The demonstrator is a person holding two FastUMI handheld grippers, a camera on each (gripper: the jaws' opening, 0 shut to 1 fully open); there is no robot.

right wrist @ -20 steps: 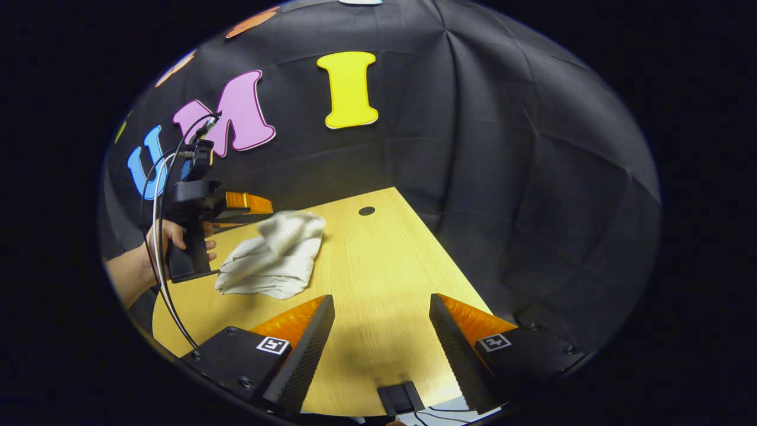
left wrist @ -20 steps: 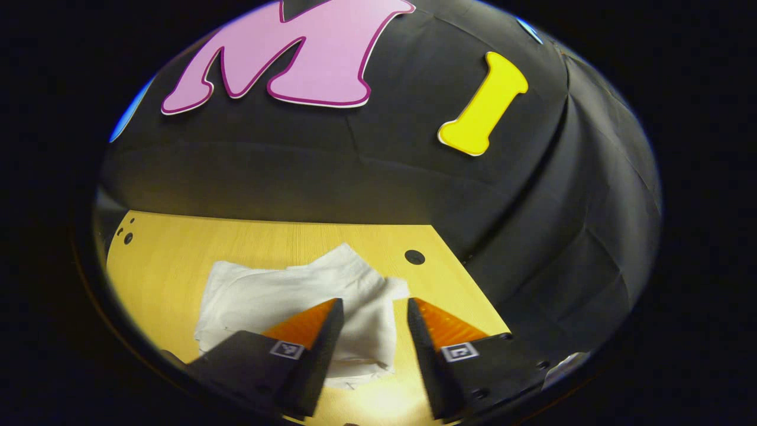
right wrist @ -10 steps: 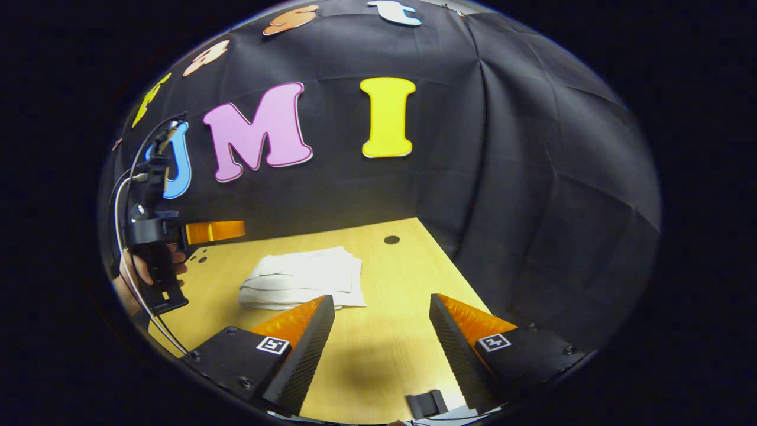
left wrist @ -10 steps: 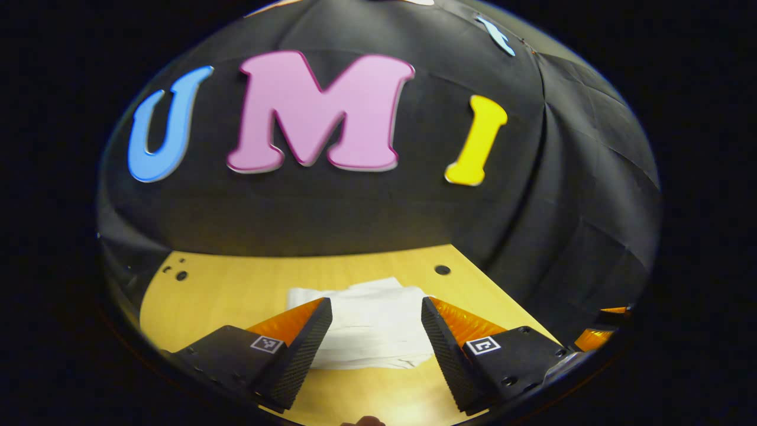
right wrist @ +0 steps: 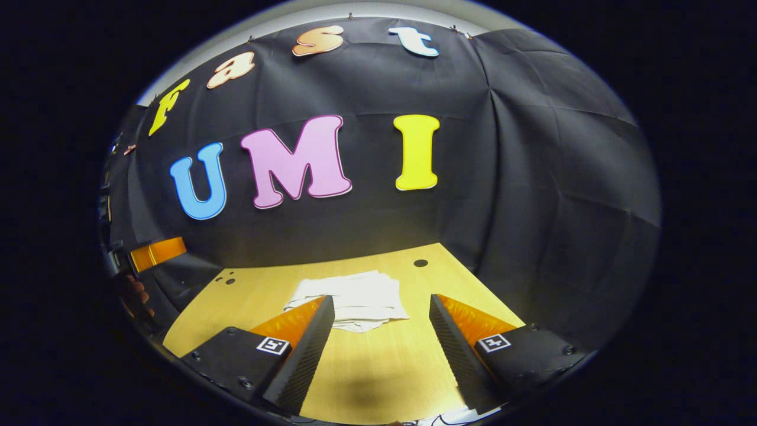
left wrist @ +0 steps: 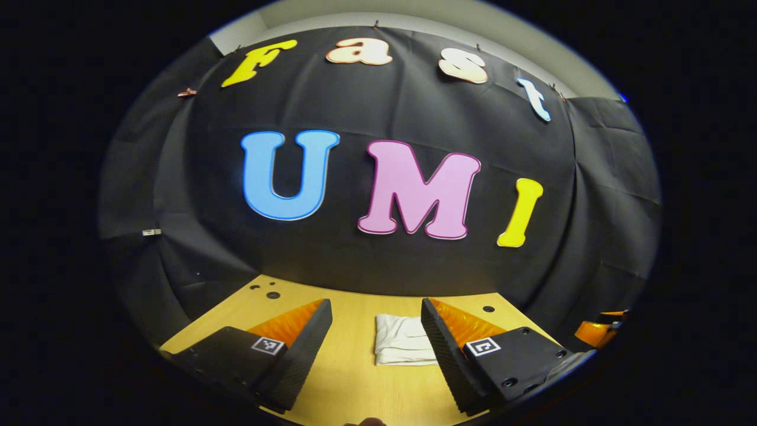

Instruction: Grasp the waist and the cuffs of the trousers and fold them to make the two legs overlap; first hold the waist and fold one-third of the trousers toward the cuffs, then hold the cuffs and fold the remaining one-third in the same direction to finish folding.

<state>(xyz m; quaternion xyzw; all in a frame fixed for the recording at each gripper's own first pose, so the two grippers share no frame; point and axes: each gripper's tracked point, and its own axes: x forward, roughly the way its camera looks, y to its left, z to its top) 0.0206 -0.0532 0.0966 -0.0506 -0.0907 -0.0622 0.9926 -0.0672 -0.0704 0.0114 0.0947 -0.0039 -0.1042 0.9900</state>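
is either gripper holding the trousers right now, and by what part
Nothing is held. Left gripper and right gripper are both open, and the folded trousers lie free on the table.

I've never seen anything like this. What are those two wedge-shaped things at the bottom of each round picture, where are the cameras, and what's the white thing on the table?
There is no robot arm here: a person holds a two-finger gripper in each hand, and a fisheye camera rides on each. The wedges are each gripper's own fingers. The left gripper and the right gripper are both open and hold nothing. On the wooden table lies a pair of white trousers, folded into a small flat bundle, touched by neither gripper. At the left edge of the right gripper view you glimpse the other gripper and the hand holding it.
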